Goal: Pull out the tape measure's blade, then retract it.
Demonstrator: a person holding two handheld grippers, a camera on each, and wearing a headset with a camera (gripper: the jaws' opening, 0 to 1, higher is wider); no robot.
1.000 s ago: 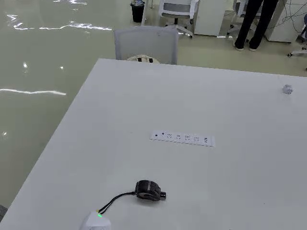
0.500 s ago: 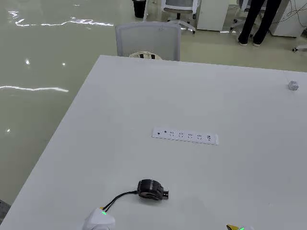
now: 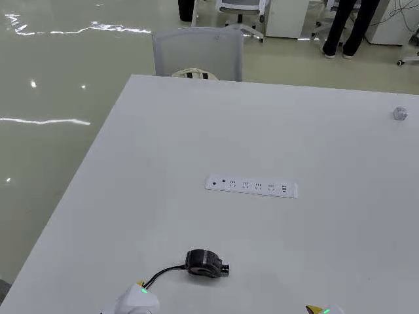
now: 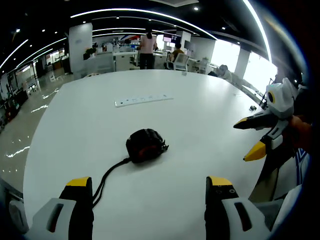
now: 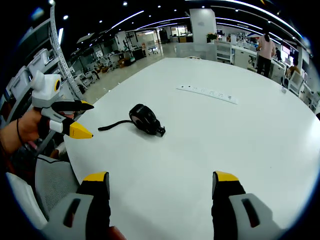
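A black tape measure (image 3: 204, 263) with a black wrist strap lies on the white table (image 3: 262, 137) near its front edge, blade fully inside. In the left gripper view the tape measure (image 4: 145, 145) rests a short way ahead of my left gripper (image 4: 148, 182), which is open and empty. My right gripper (image 5: 161, 176) is also open and empty, with the tape measure (image 5: 144, 118) ahead and slightly left of it. The two grippers flank the tape measure without touching it: the left gripper (image 5: 84, 119) appears at the left, the right gripper (image 4: 246, 139) at the right.
A white power strip (image 3: 251, 187) lies flat mid-table beyond the tape measure. A small grey object (image 3: 400, 114) sits at the far right. A grey chair (image 3: 196, 53) stands at the far edge. A person (image 3: 347, 26) stands in the background.
The right gripper's tip has come into the bottom edge of the head view. The tape measure has not moved; the view shifted slightly with the head.
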